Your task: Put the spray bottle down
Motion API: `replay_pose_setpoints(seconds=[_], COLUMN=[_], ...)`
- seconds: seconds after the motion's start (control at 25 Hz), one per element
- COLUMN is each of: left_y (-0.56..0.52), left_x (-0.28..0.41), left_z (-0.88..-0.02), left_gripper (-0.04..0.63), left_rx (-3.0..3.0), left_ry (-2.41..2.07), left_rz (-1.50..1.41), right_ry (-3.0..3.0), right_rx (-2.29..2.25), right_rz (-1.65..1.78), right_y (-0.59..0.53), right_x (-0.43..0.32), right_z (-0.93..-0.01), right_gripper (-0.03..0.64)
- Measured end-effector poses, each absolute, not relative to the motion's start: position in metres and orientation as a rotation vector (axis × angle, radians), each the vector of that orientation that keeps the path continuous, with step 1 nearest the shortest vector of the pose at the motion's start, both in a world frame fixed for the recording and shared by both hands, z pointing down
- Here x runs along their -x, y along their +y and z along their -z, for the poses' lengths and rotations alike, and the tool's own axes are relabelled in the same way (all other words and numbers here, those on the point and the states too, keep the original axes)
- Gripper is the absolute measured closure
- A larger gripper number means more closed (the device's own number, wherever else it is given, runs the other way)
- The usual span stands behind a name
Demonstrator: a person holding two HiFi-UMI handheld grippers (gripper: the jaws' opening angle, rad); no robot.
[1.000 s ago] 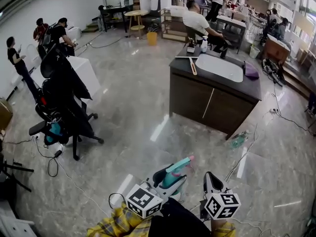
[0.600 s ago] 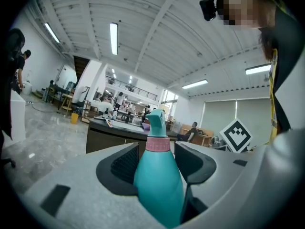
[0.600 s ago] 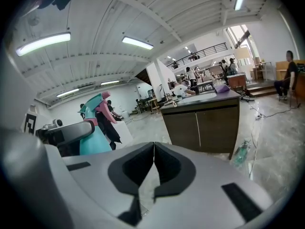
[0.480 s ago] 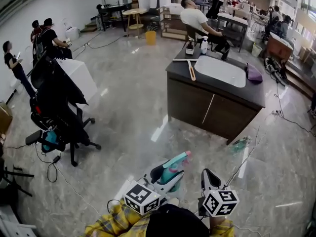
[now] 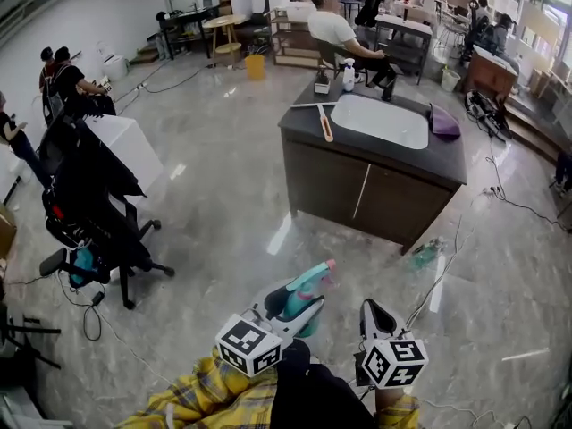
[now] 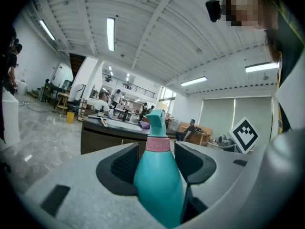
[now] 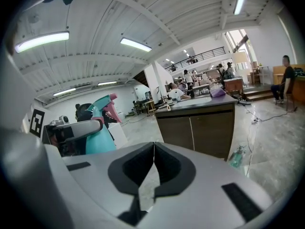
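A teal spray bottle [image 5: 305, 295] with a pink collar and trigger sits in my left gripper [image 5: 293, 309], which is shut on its body. In the left gripper view the bottle [image 6: 157, 180] stands upright between the two dark pads [image 6: 125, 166], its nozzle pointing ahead. My right gripper [image 5: 374, 318] is beside it on the right, jaws shut with nothing in them; its view shows the pads [image 7: 143, 163] meeting, with the bottle [image 7: 97, 135] off to the left. Both hang above the grey floor, short of the dark counter [image 5: 447, 157] with a white sink [image 5: 380, 121].
The counter carries a purple cloth [image 5: 444, 121], a wooden-handled tool [image 5: 325, 123] and small bottles [image 5: 349, 77]. A green bottle [image 5: 427, 254] and cables lie on the floor by its right corner. An office chair with a black coat [image 5: 89, 195] stands at left. People sit and stand further back.
Both grippers have moved forward over the floor toward the counter, which now looks nearer. The bottle stays in the left gripper and the right jaws stay shut.
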State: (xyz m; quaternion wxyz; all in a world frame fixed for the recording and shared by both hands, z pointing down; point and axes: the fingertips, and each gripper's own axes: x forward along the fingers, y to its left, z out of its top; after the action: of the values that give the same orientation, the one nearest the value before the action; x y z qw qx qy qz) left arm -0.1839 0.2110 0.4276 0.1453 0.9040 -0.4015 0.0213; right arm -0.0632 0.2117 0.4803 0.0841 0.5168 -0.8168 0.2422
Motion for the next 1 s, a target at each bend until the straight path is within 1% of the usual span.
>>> replay_pose_setpoints(seconds=[0.28,0.6,1.0], left_y=[0.198,0.163,0.108], left_x=[0.145,0.117,0.105], left_z=[-0.425,-0.433,-0.438], left_gripper=[0.367,0.367,0.367], left_rx=[-2.670,-2.684,-2.674], left_ry=[-1.049,-0.951,-0.901], left_rz=[-0.071,-0.063,-0.064], right_ry=[-2.357,-2.308,-2.274], right_rx=[-1.669,-1.737,-1.722], right_rz=[-0.765,-0.745,-0.756], right_y=[0.218,0.189,0.134], right_x=[0.027,0.004,0.003], right_z=[-0.489,-0.488,-0.491], right_gripper=[0.611,0.611,0.611])
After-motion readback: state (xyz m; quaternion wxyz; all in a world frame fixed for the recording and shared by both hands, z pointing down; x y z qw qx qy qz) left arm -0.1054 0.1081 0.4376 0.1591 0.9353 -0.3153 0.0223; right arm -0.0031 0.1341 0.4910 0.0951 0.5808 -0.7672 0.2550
